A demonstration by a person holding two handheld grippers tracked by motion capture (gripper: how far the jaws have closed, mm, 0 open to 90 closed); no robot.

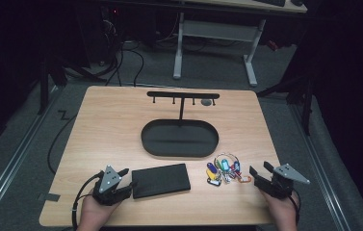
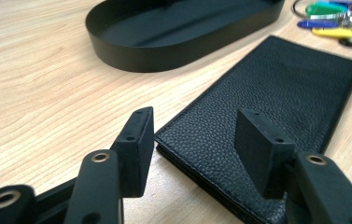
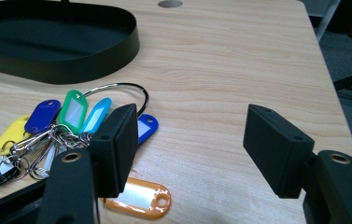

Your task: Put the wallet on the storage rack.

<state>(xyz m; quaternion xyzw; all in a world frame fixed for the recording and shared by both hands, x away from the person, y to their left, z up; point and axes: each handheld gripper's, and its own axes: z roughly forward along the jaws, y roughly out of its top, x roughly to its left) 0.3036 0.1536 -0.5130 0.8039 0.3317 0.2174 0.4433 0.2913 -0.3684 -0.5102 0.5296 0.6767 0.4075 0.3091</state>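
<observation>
Nothing is lifted yet. The left claw point(image 2: 194, 140) stands apart around the near corner of the black wallet point(image 2: 276, 107); the right claw point(image 3: 192, 149) gapes empty, key bunch point(image 3: 66, 130) just beside its left jaw. Both things lie on the desk point(image 1: 111, 120), short of the oval tray point(image 1: 150, 144).

wooden table point(image 1: 107, 125) with tray point(image 1: 179, 138), wallet point(image 1: 161, 180), keys point(image 1: 223, 169)

2 black grippers point(image 1: 121, 180) point(image 1: 262, 175) with grey three-cornered plates, brass-ringed screw holes, trailing black cables
</observation>
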